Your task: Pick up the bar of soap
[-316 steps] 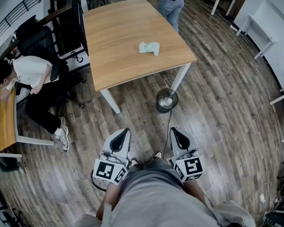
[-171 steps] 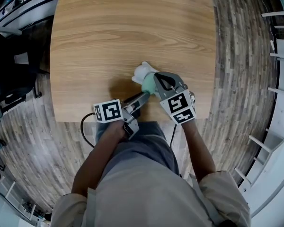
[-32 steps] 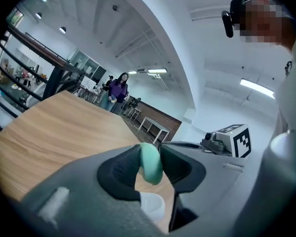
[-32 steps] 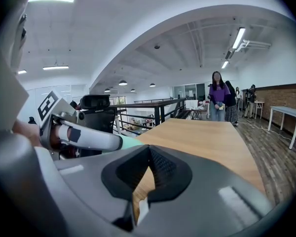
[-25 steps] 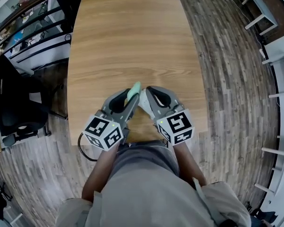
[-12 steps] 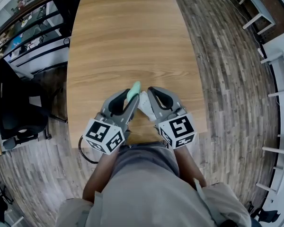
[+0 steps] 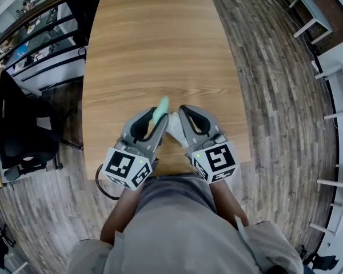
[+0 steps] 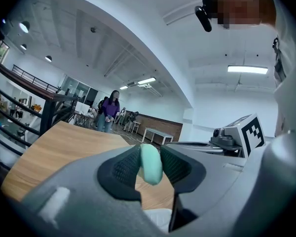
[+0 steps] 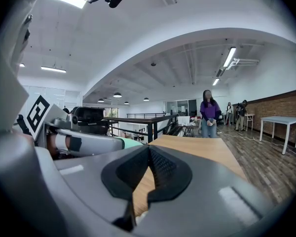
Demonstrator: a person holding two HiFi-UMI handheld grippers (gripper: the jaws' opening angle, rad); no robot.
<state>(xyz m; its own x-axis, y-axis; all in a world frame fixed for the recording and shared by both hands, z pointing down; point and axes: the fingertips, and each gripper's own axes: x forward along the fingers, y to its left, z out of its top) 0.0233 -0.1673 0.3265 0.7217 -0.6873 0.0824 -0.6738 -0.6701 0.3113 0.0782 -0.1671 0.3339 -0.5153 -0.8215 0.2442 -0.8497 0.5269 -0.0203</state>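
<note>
1. The gripper views show a person in purple (image 8: 110,110) past the table (image 7: 148,50); the head view does not.
2. The left gripper (image 8: 150,158) squeezes the green soap (image 8: 151,168), held up over the table.
3. The right gripper (image 9: 148,154) has its jaws pressed together.

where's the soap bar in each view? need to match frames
Head view: soap just below centre, poking out of the left hand-held gripper.
Left gripper view: low centre, pinched between the jaws.
Right gripper view: only a green sliver, left of centre.
Shared landmark: the wooden table, which shows behind the jaws in the left gripper view and the right gripper view.
</note>
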